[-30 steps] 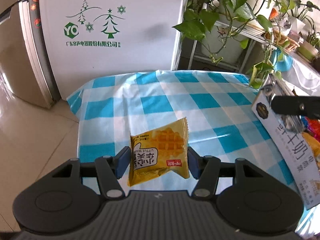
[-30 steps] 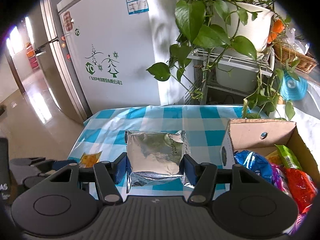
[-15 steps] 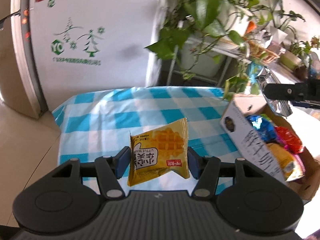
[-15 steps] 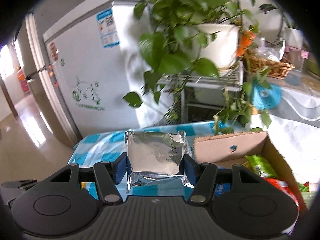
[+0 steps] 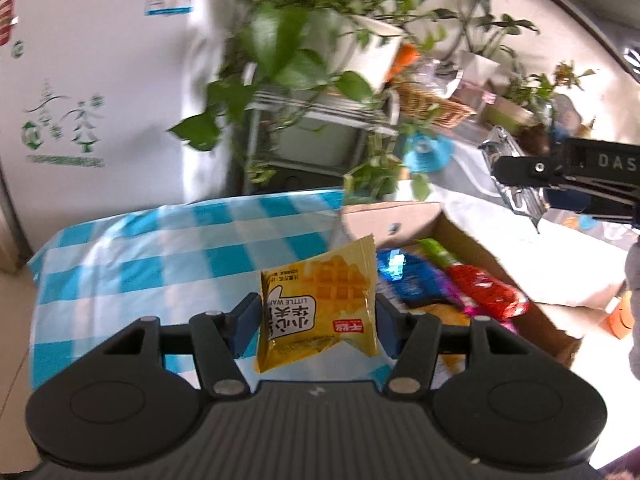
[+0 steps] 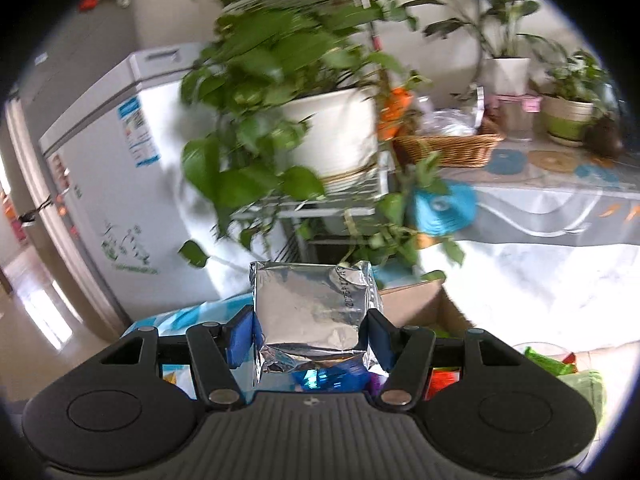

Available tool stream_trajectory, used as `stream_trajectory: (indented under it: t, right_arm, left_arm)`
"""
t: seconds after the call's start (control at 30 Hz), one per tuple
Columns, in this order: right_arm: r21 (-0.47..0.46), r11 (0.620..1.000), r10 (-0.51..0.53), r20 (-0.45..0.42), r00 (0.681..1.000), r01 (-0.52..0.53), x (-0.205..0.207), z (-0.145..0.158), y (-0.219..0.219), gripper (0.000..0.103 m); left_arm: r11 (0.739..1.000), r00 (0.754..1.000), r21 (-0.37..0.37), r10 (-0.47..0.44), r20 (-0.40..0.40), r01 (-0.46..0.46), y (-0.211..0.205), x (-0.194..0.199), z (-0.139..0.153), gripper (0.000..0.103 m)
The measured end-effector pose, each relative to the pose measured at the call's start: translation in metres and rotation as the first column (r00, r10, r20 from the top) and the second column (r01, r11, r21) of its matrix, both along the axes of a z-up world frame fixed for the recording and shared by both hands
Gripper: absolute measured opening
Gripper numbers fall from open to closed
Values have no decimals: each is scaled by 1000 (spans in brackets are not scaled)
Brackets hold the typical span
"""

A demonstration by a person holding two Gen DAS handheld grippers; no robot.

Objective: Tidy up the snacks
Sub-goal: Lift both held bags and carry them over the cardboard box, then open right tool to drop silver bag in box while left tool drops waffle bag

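My left gripper [image 5: 318, 326] is shut on a yellow waffle snack packet [image 5: 320, 304], held upright above the blue checked tablecloth [image 5: 140, 256]. Just right of it stands an open cardboard box [image 5: 404, 218] holding blue, green and red snack packets [image 5: 480, 288]. In the right wrist view my right gripper [image 6: 310, 336] is shut on a silver foil packet [image 6: 312, 312], raised over the same cardboard box [image 6: 416, 304]. The right gripper also shows in the left wrist view as a black bar [image 5: 560, 174] at the upper right, with the foil packet [image 5: 514, 188] in it.
A white chest freezer [image 5: 80, 80] stands behind the table at the left. Potted trailing plants [image 5: 320, 40] on a metal rack hang over the table's far edge. A wicker basket [image 6: 452, 148] and more pots sit on a counter to the right.
Both grippers have swung to the right and risen, each keeping its packet. The cardboard box has come from the frame edge toward the middle of both views.
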State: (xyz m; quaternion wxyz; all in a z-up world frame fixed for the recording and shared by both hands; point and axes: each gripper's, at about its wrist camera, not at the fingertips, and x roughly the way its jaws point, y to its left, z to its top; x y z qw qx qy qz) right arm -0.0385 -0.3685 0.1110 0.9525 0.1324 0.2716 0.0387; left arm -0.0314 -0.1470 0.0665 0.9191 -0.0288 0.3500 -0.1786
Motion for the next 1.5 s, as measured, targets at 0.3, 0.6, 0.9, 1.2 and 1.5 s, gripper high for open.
stream_trajectory:
  t: [0.3, 0.6, 0.9, 1.2, 1.5]
  right_arm:
    - [40, 995, -93, -10, 996, 93, -8, -3, -41, 65]
    - [60, 992, -107, -67, 992, 111, 2, -12, -57, 66]
    - [72, 990, -109, -118, 987, 118, 17, -24, -64, 66]
    - [84, 987, -123, -145, 982, 136, 27, -32, -68, 69]
    - [110, 981, -145, -120, 982, 158, 21, -25, -75, 84]
  left_arm:
    - [994, 994, -23, -109, 2, 109, -56, -4, 5, 59]
    - [983, 983, -25, -183, -17, 182, -101, -2, 0, 59]
    - [977, 977, -1, -212, -38, 212, -129, 8, -6, 60]
    - [975, 976, 53, -215, -34, 216, -145, 8, -6, 76]
    - [976, 982, 108, -185, -44, 189, -144, 7, 6, 88]
